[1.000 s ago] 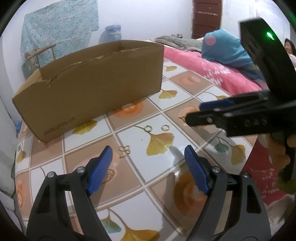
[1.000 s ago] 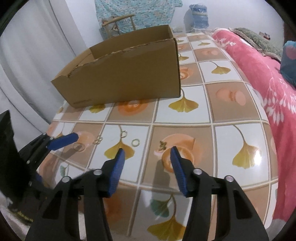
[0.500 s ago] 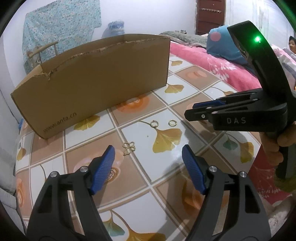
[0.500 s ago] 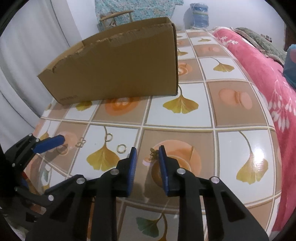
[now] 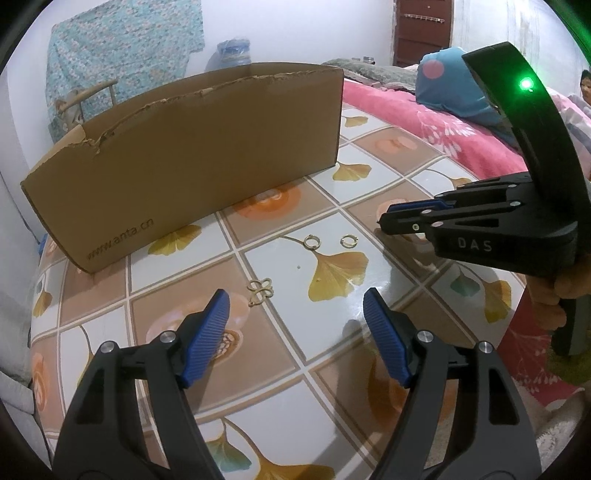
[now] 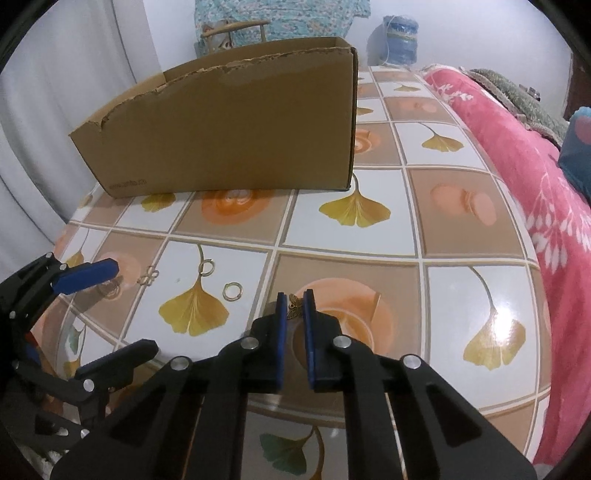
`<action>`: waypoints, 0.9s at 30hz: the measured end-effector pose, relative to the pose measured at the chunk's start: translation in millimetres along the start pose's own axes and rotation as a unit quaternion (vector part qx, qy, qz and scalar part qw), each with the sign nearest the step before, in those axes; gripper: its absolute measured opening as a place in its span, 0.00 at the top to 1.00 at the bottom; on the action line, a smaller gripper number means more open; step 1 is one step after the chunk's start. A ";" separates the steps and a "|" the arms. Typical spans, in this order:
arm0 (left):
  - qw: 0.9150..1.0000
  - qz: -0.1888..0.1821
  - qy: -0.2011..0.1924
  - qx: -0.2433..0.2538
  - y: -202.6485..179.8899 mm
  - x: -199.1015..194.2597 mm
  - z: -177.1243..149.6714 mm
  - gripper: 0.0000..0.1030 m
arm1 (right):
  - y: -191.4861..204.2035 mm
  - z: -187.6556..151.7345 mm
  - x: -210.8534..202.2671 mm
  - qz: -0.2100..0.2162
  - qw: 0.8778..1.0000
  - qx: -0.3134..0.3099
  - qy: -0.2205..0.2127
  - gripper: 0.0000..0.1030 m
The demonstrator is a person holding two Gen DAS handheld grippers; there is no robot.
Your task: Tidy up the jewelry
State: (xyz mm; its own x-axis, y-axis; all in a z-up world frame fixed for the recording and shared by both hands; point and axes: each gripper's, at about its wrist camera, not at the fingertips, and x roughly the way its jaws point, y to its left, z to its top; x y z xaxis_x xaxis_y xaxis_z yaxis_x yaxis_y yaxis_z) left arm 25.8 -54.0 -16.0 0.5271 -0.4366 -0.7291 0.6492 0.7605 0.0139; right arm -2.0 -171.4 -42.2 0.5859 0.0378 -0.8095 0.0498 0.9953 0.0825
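On the tiled table [image 6: 369,236] we have pinched the right gripper [image 6: 295,308] closed on a butterfly charm [image 6: 294,306]; the left gripper [image 5: 295,317] gapes empty, with two rings [image 5: 312,242] and a clover piece [image 5: 260,290] at its twelve o'clock, none boxed that we can see.

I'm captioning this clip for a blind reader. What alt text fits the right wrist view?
The right gripper, jaws just closed, pinches a small bronze butterfly charm above a ginkgo-patterned tablecloth. Two gold rings and a clover-shaped piece lie left, near the open left gripper; a cardboard box stands behind.

You're in a home bedroom. A bed with a pink blanket [image 6: 517,155] lies at three o'clock. A wooden door [image 5: 421,33] stands at one.
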 end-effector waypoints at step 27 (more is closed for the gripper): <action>0.999 0.024 0.012 -0.018 13.7 11.8 12.8 0.54 | -2.4 -9.1 -12.9 0.015 1.000 0.014 -0.007 0.93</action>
State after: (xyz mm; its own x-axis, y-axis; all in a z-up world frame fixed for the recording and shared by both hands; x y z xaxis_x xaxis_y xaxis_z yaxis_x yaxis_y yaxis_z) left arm 47.9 -54.9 -15.6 0.5437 -0.3879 -0.7442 0.6025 0.7977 0.0244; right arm -17.0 -173.5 -37.3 0.5993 0.0655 -0.7978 0.0544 0.9910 0.1222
